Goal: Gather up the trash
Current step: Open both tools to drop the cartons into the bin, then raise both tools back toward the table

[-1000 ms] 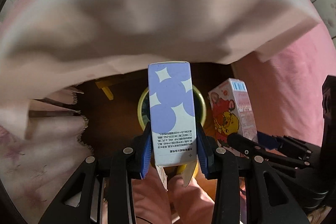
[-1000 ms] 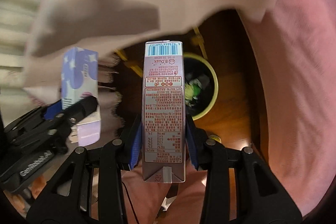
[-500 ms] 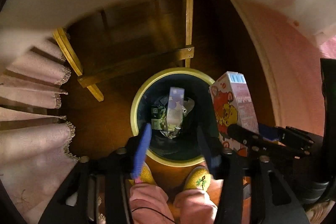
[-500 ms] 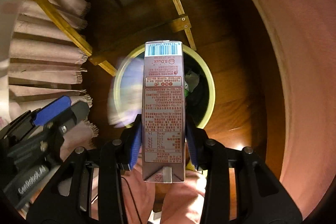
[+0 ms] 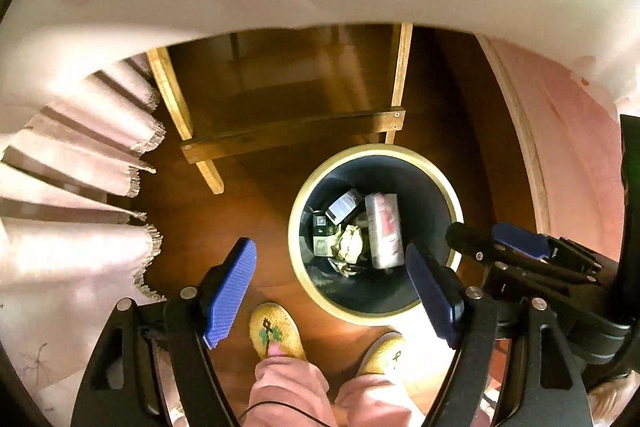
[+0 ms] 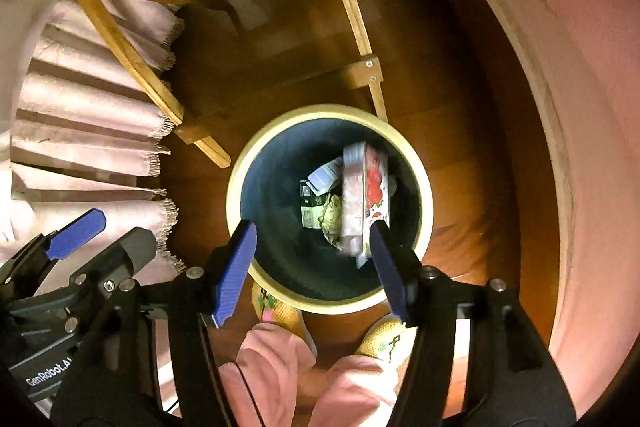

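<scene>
Looking straight down, both the left gripper (image 5: 332, 291) and right gripper (image 6: 312, 259) are spread wide with nothing in them. The bin (image 5: 448, 187) sits center frame on the floor (image 5: 256, 203). Inside it, the pink carton (image 6: 366, 195) lies beside the purple carton (image 5: 342, 205), on crumpled paper (image 5: 350, 243).
</scene>
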